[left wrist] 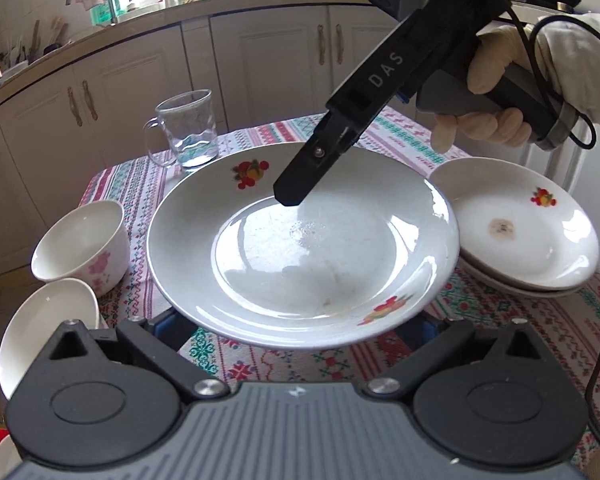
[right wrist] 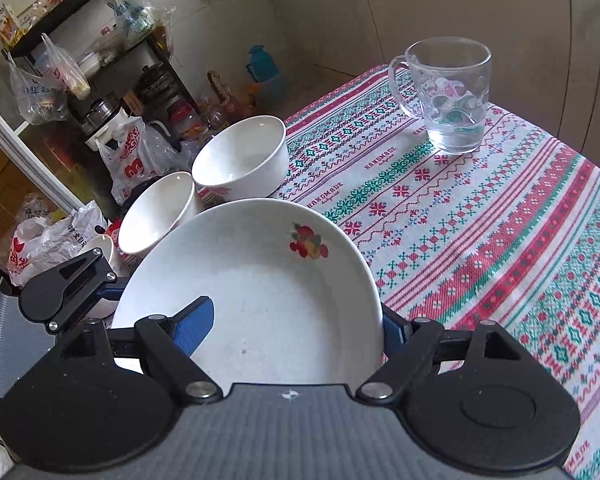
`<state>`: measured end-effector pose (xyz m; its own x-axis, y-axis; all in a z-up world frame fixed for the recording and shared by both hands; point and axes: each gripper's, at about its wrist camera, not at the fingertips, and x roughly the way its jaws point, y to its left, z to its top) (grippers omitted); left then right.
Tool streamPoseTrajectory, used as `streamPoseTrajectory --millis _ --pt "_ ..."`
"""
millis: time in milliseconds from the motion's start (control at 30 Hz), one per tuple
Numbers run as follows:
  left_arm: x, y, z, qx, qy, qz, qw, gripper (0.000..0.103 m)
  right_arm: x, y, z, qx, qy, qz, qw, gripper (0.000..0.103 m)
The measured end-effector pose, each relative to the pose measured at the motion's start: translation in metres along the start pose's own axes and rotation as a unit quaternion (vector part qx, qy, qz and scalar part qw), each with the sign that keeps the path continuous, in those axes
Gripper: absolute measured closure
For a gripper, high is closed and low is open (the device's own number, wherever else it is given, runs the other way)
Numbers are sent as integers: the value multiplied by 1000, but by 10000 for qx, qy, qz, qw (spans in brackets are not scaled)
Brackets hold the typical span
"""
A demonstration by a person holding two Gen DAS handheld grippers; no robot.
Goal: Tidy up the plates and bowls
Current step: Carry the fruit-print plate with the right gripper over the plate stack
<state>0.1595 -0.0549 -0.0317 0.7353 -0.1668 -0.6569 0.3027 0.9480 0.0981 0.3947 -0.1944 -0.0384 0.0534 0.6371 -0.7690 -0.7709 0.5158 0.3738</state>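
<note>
Your right gripper stands wide, its blue-padded fingers reaching across the large fruit-print plate: one pad lies over the plate's inner face, the other sits outside the rim on the far side. Whether they press the plate you cannot tell from this view. In the left wrist view the same gripper comes down from the upper right in your gloved right hand, its tip over the plate's sloping inner wall.

Your left gripper sits under the plate's near rim, fingers spread to either side; their tips are hidden beneath the plate, so contact cannot be told. The plate appears lifted off the patterned tablecloth.

To the right, two smaller fruit-print plates lie stacked, just beside the big plate. To the left, a white bowl with pink flowers stands upright near the table's edge, and a second white bowl leans tilted in front of it. A glass mug holding a little water stands at the far edge.

The right wrist view shows bare cloth between the plate and the mug.
</note>
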Motion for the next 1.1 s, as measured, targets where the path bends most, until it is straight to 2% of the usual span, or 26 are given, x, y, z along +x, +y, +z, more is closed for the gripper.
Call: streamPoseTrajectory --millis 333,667,867,1100 --pt "-12 -28 9 362 -142 -441 9983 2 -47 14 -39 173 -256 -415 9987 16" --pt "-15 -66 14 747 -181 -958 9924 2 -92 20 -90 481 -499 -896 9936 15" --pt "-9 -85 14 891 -115 -1226 9884 2 -107 15 -118 713 -532 -1116 9898 15" --pt "-2 -97 14 1022 -3 -1331 9858 2 -113 7 -144 946 -594 -1160 9869 15"
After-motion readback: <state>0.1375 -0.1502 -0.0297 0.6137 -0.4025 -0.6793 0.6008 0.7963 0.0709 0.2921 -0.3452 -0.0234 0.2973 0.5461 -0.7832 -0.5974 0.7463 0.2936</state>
